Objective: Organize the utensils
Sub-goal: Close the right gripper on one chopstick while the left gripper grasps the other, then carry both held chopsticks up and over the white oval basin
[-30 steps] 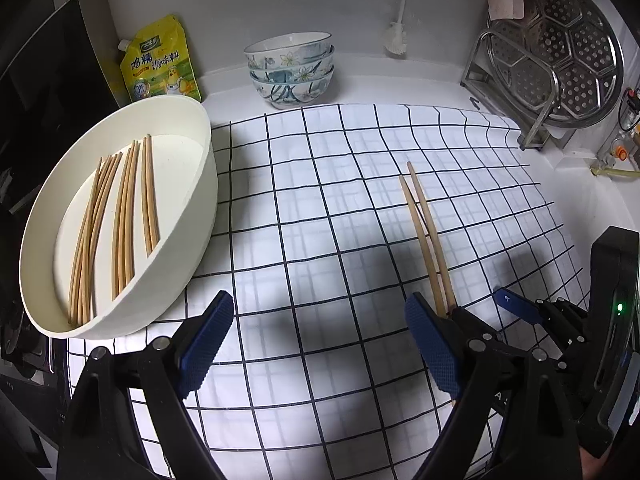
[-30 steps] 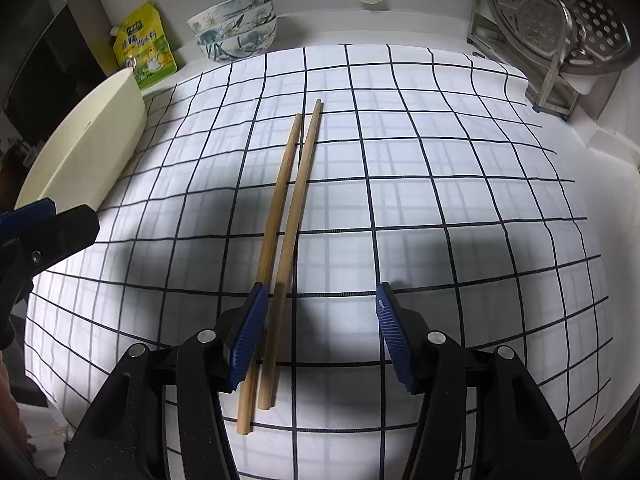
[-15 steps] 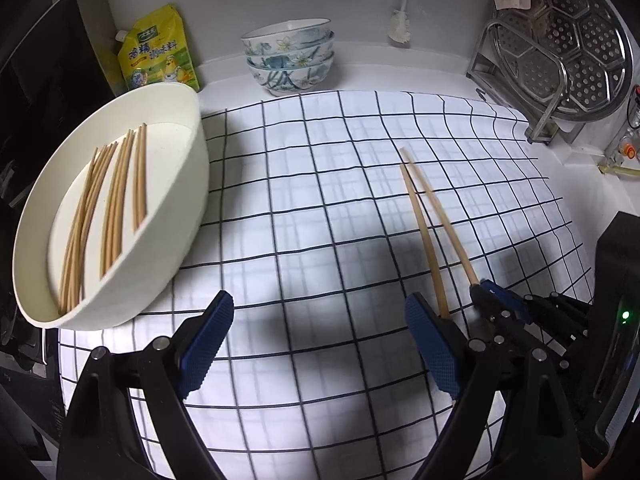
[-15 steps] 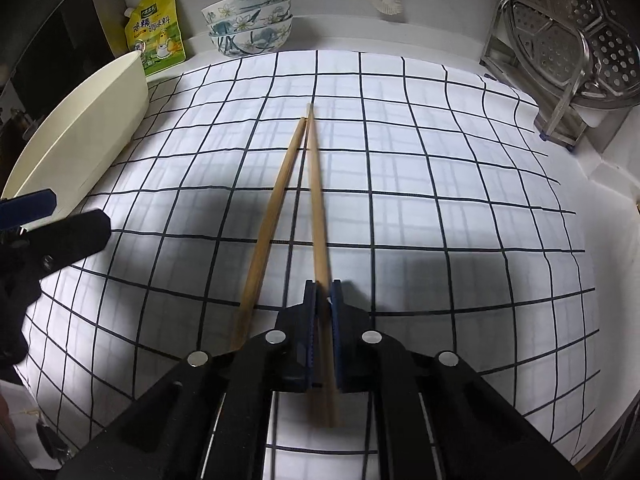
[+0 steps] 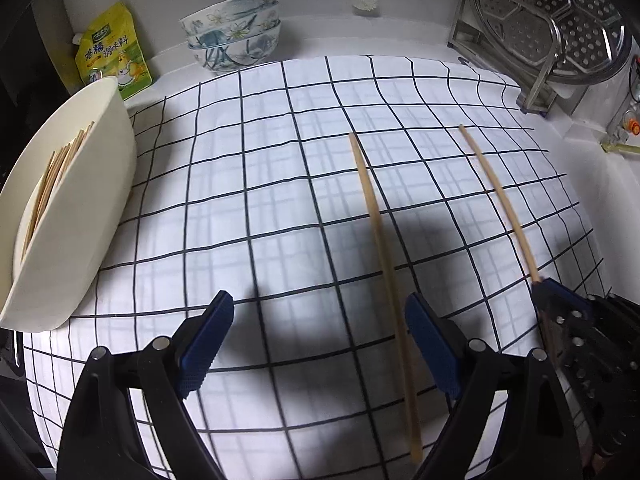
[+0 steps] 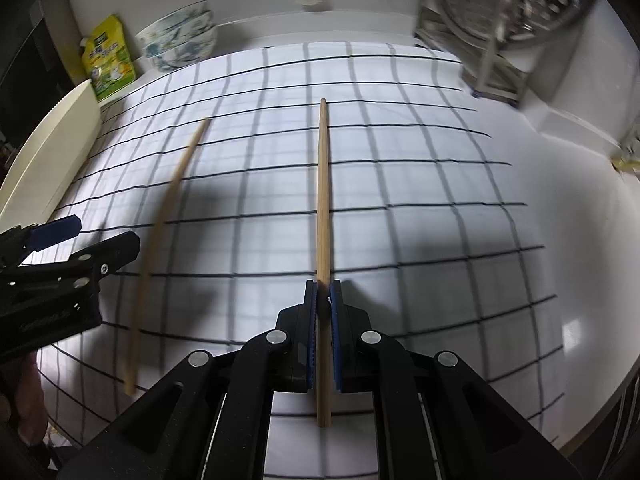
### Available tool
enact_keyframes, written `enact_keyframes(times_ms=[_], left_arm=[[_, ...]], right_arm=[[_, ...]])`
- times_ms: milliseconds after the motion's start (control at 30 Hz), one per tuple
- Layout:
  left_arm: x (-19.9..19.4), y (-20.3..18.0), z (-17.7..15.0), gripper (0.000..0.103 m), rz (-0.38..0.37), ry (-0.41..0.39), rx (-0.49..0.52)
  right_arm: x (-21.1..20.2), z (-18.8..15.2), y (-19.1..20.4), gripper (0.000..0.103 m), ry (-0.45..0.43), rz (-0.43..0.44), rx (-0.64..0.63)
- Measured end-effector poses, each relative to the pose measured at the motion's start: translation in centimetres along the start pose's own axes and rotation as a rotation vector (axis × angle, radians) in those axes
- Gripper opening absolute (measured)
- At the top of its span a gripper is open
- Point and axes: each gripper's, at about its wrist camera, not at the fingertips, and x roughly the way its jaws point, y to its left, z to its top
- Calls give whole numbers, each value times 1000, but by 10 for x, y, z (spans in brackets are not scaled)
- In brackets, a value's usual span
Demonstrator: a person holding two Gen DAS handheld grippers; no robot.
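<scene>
The left wrist camera sits just behind the left hand-held gripper [image 5: 320,344], looking forward and down along its blue-padded fingers, close above the black-gridded white cloth [image 5: 256,184] on the counter. The right wrist camera looks likewise past the right hand-held gripper [image 6: 324,332]. Both views share the cloth, the stacked floral ceramic bowls [image 5: 234,42] far ahead, and each other's gripper at the frame edge.

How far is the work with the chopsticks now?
Done: several chopsticks already lie in the white basin. In hand: the right gripper clamps one chopstick. Left: one more chopstick lies on the cloth; the left gripper is open.
</scene>
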Motion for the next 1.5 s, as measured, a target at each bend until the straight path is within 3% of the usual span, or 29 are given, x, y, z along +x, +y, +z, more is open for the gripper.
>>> enact_keyframes(times_ms=[167, 233, 267, 300, 600, 733, 767, 800, 867, 1133, 1333, 1500], left_arm=[[8, -8, 0, 86, 22, 0, 0], [10, -10, 0, 86, 31, -2, 0], [11, -11, 0, 86, 36, -3, -1], [13, -11, 0, 86, 39, -2, -2], [18, -14, 2, 89, 50, -21, -41], [13, -20, 4, 57, 14, -38, -26], [12, -23, 4, 44, -6, -38, -17], [11, -25, 5, 36, -11, -37, -14], [11, -27, 7, 9, -26, -25, -10], [4, -14, 11, 7, -60, 5, -29], [-27, 10, 23, 7, -41, -61, -35], [-57, 51, 36, 7, -12, -126, -83]], right_arm=[[-2, 0, -13, 7, -7, 46, 26], [-3, 1, -13, 14, -13, 48, 23], [-3, 3, -14, 24, -18, 46, 16], [-2, 6, -12, 27, -20, 43, 9], [11, 17, -1, 28, -36, -13, -64], [14, 21, 4, 20, -45, -2, -88], [14, 22, 6, 13, -45, -5, -100], [15, 22, 7, 8, -44, -7, -105], [15, 24, 5, 7, -37, 10, -95], [0, 29, 2, 7, -38, 79, -16], [-25, 45, 22, 7, -80, 115, -16], [-44, 67, 61, 7, -134, 147, -62]])
